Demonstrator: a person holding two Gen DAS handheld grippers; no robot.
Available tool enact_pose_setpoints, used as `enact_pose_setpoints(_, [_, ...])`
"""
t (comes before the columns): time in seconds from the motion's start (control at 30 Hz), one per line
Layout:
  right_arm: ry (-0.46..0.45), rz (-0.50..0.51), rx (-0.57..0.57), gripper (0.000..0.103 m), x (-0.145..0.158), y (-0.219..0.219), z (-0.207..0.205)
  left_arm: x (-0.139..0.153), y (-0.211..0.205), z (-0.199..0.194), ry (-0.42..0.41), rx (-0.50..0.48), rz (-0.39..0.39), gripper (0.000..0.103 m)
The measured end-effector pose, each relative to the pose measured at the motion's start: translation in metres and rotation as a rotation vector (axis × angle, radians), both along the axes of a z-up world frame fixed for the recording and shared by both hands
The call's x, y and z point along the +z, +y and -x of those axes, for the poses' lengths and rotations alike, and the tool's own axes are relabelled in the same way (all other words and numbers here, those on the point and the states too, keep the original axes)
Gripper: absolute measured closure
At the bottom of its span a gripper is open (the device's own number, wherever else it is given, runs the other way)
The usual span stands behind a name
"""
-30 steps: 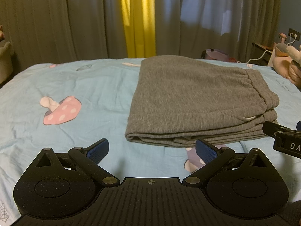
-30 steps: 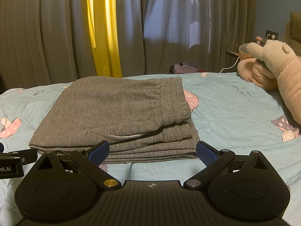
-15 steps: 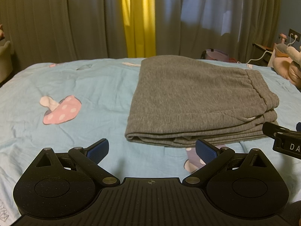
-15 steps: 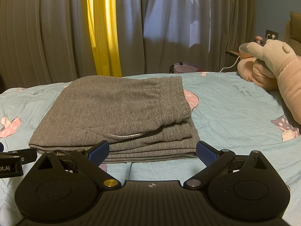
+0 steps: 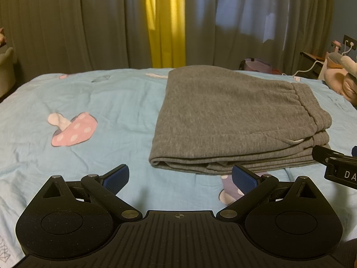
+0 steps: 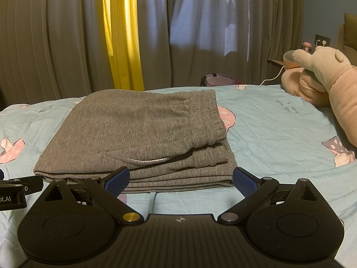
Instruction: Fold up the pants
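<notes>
Grey pants lie folded into a flat stack on the light blue bed sheet, waistband to the right. In the right wrist view the same pants fill the middle, layered edges facing me. My left gripper is open just in front of the stack's near left corner, holding nothing. My right gripper is open too, its blue pads just short of the stack's near edge, nothing between them. Each gripper's tip shows at the edge of the other's view.
The sheet carries pink mushroom prints. Pink plush toys lie at the bed's right side. Grey and yellow curtains hang behind the bed. A bag and a charging cable sit beyond the far edge.
</notes>
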State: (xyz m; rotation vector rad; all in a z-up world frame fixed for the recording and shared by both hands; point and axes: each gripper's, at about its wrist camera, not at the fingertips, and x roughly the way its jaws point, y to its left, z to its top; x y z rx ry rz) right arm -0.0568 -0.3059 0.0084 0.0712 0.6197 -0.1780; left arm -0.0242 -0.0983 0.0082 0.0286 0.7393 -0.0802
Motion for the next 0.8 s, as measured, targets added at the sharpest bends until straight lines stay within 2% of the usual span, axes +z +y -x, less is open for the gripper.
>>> enact_pose_setpoints(0.8, [0.003,0.000,-0.002,0.004,-0.0006,-0.0003,0.0002,0.0000,0.0002,0.0003,0.002,0.004,0.005,0.001])
